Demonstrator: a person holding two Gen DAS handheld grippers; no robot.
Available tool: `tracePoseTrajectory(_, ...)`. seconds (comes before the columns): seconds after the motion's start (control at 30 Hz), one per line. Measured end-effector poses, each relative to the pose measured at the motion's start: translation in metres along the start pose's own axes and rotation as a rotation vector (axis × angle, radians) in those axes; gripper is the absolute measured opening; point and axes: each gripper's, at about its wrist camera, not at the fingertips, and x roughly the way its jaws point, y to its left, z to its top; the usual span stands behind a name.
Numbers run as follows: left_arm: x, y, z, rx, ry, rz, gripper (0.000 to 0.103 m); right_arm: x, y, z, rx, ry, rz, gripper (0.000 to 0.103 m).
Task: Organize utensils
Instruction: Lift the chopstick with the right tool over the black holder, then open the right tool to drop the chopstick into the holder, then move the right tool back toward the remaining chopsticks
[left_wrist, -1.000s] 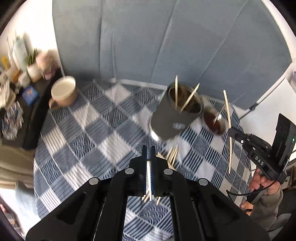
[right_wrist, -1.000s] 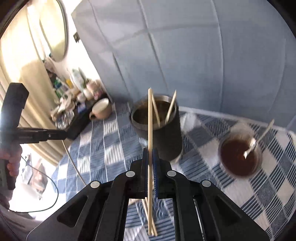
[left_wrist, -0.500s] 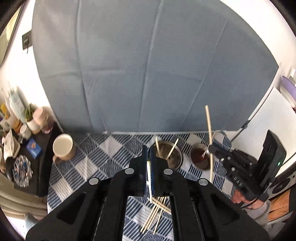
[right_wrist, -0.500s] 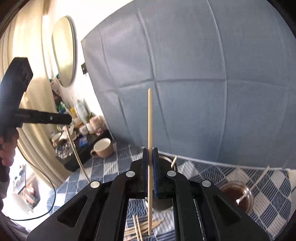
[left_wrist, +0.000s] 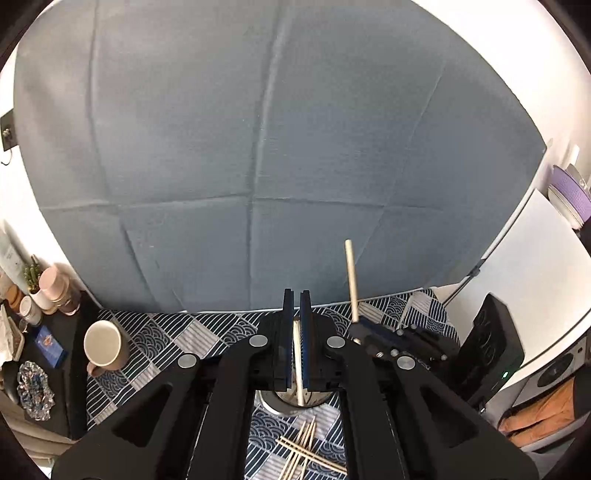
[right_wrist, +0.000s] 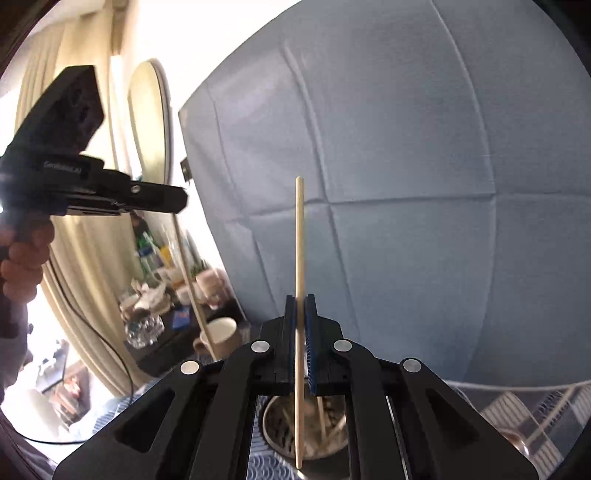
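The left gripper (left_wrist: 295, 332) is clamped on one wooden chopstick (left_wrist: 297, 363), whose lower end hangs over the metal holder cup (left_wrist: 295, 400), and the right gripper (right_wrist: 300, 325) is also closed on an upright chopstick (right_wrist: 299, 295) above the same cup (right_wrist: 306, 424). More loose chopsticks (left_wrist: 301, 448) lie crossed on the checked tablecloth (left_wrist: 177, 336) just in front of the cup, and a beige mug (left_wrist: 105, 347) stands well to the left of the cup

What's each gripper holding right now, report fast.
Left gripper: closed on a chopstick.
Right gripper: closed on a chopstick, held upright above the holder.
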Motion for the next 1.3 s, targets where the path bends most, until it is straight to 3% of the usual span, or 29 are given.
tracePoseTrajectory(0.2, 0.035, -0.001, 0.005, 0.017, 0.019, -0.014, 0.003, 0.027, -0.022, -0.021, 0.056, -0.001, 0.009, 0.005)
tracePoseTrajectory(0.53, 0.096, 0.019, -0.031, -0.027, 0.154, 0.009, 0.003, 0.047, -0.048, -0.057, 0.110, 0.083, 0.003, 0.005)
tracePoseTrajectory(1.0, 0.104, 0.032, -0.057, -0.041, 0.222, 0.050, 0.004, 0.038, -0.042, -0.062, 0.071, 0.134, -0.047, 0.009)
tracePoseTrajectory(1.07, 0.100, 0.034, -0.059, -0.042, 0.222, 0.059, 0.005, 0.034, -0.039, -0.061, 0.063, 0.136, -0.062, 0.014)
tracePoseTrajectory(1.13, 0.095, 0.037, -0.060, -0.046, 0.222, 0.064, 0.012, 0.030, -0.038, -0.060, 0.065, 0.130, -0.079, 0.026)
tracePoseTrajectory(1.3, 0.083, 0.043, -0.063, -0.054, 0.214, 0.080, 0.031, 0.018, -0.030, -0.058, 0.055, 0.122, -0.106, 0.027)
